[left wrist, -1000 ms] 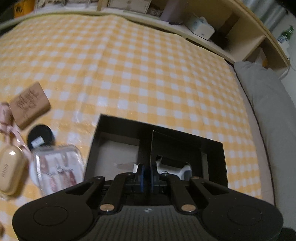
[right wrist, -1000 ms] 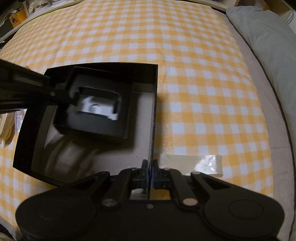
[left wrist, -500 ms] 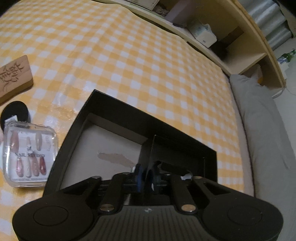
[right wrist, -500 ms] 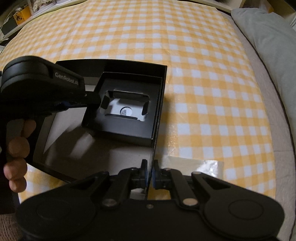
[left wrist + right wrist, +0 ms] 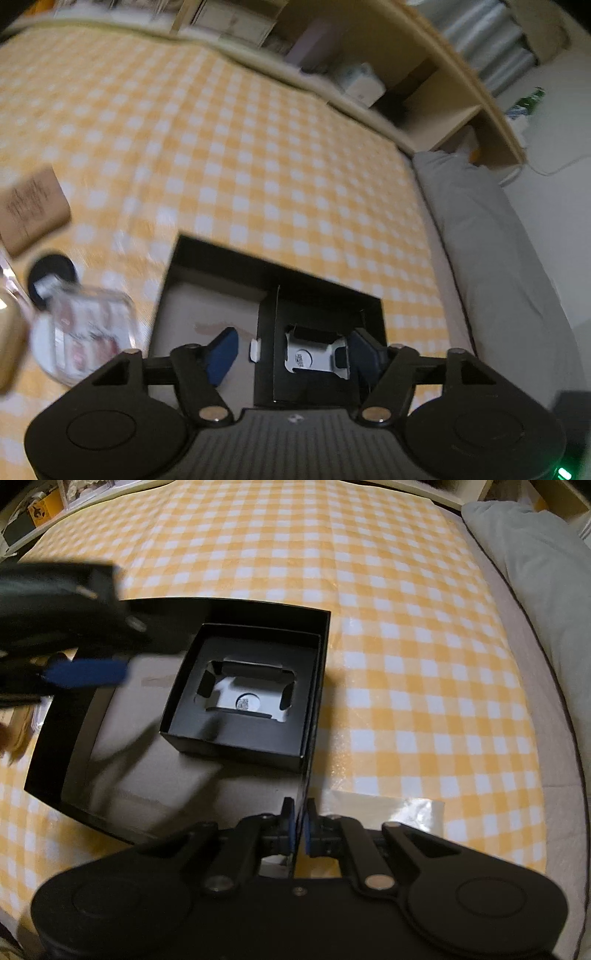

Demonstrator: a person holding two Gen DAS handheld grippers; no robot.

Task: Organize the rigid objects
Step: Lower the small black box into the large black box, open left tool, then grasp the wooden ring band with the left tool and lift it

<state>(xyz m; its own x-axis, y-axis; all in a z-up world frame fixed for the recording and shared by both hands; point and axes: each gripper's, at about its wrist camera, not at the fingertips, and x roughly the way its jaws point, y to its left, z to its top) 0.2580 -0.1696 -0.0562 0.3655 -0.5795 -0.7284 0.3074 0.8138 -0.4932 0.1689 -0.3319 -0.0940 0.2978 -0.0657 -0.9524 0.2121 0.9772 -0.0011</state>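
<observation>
The small black box [image 5: 243, 698] sits inside the large black tray [image 5: 55, 746], pushed into the tray's far right corner, with its right side against the tray's right wall. It is open on top and shows a white insert at the bottom.

The left gripper [image 5: 291, 350] has its jaws opening, blue pads wide apart and pressing on nothing. In its own view the small box lies just ahead between and beyond the fingertips, standing free on the tray floor. In the right wrist view the same gripper shows as a blurred dark shape with a blue pad at the left, over the tray's left half.

The right gripper [image 5: 298, 825] is clamped on the tray's near right wall, its pads together on the thin edge, steadying the tray.

The things not yet sorted lie to the left of the tray on the checked cloth [image 5: 258, 155]: a clear case of false nails [image 5: 88, 332], a black round lid [image 5: 51, 275] and a brown block [image 5: 33, 210]. The left gripper is plainly the nearer one, so the next reach probably goes leftward; the nail case lies closest, just beside the tray's left wall
</observation>
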